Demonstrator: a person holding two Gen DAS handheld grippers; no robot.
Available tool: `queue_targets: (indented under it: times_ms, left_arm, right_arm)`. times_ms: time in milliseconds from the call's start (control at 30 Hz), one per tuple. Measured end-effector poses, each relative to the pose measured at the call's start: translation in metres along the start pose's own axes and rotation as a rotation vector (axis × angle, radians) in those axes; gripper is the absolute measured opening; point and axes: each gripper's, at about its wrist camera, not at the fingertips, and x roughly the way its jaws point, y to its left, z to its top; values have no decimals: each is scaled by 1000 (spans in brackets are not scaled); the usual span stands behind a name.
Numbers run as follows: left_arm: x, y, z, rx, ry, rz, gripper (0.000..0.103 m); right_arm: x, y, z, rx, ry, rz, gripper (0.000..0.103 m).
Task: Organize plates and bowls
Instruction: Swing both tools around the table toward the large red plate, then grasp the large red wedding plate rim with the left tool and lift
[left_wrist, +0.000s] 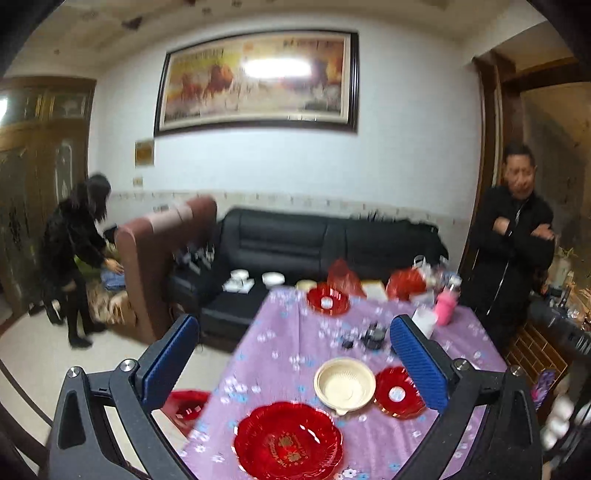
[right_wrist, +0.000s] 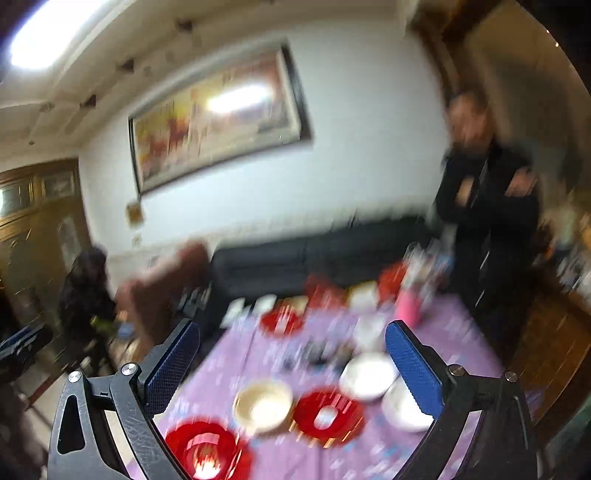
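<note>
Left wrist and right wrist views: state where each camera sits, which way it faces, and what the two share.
Left wrist: sits on the left gripper, above the near end of the purple tablecloth, facing the black sofa; its own blue jaws stand open and empty.
Right wrist: sits on the right gripper, tilted and blurred, facing the same way; open, empty jaws show.
Shared: cream bowl, framed painting, person with folded arms.

Red plates (left_wrist: 288, 439) – cream bowl (left_wrist: 344, 384) – lilac floral tablecloth (left_wrist: 280, 354).

bare cloth (left_wrist: 280, 369) lies open between red plate (left_wrist: 290, 441) and dark clutter (left_wrist: 369, 336).
</note>
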Motion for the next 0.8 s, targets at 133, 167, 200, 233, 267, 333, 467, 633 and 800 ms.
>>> queue_targets:
  times_ms: [133, 167, 200, 233, 267, 333, 467, 633, 800]
  left_arm:
    - [79, 10, -41, -62, 116, -77, 103]
    - [97, 11, -50, -67, 143, -85, 103]
    - [115, 10, -59, -63, 172, -84, 103]
    - [130, 7, -65, -60, 193, -81, 103]
    - [147, 5, -74, -61, 212, -82, 103]
    - [171, 2, -84, -70, 234, -80, 103]
    - [223, -8, -104, -68, 337, -111, 103]
    - [285, -20, -128, -63, 487, -134, 103]
    - [339, -19, -145, -80, 602, -122, 95]
  right_arm:
    - [102, -25, -79, 97, 237, 114, 101]
    - [122, -30, -96, 117, 281, 139, 99]
    - [144, -34, -115, 141, 327, 167, 92]
    - [160, -36, -131, 164, 368, 185, 84]
    - [174, -40, -142, 190, 408, 203, 81]
    - [203, -41, -169, 256, 500, 252, 73]
    - [242, -36, -206, 341, 602, 318, 72]
    - [273, -25, -226, 396, 654, 350, 73]
    - [296, -20, -239, 423, 686, 330, 73]
